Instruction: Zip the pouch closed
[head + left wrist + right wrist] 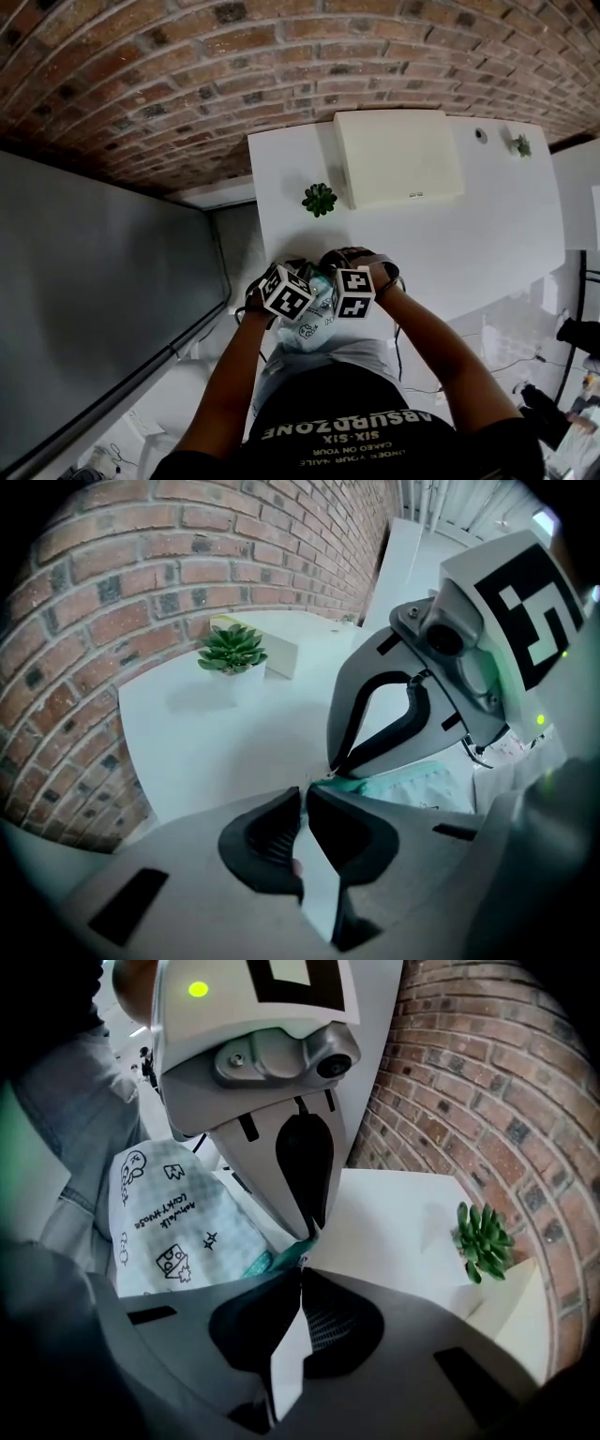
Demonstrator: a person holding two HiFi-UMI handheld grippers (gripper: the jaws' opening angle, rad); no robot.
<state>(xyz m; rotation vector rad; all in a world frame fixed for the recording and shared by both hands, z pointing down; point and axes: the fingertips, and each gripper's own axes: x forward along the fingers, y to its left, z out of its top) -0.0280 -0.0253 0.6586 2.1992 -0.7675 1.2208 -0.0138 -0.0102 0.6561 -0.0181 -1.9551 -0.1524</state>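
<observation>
Red-brown brick wall (187, 56) seen across top of head view, mortar lines pale. White table (487, 244) set against wall. Cream rectangular box (398, 159) laid flat on table, close to wall. Small green succulent (320, 199) placed just beside box's near left corner. Second small plant (521, 145) seen toward table's far right, small round item (481, 135) near it. Large grey flat panel (94, 300) filling left side. Pale floor (497, 333) glimpsed lower right, dark clutter on it too small to identify. Light bright, even.

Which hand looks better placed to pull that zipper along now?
Probably right: the right tool is shut on the end of the teal zipper, the pouch stretching away; the left tool pinches beside it, steadying.
</observation>
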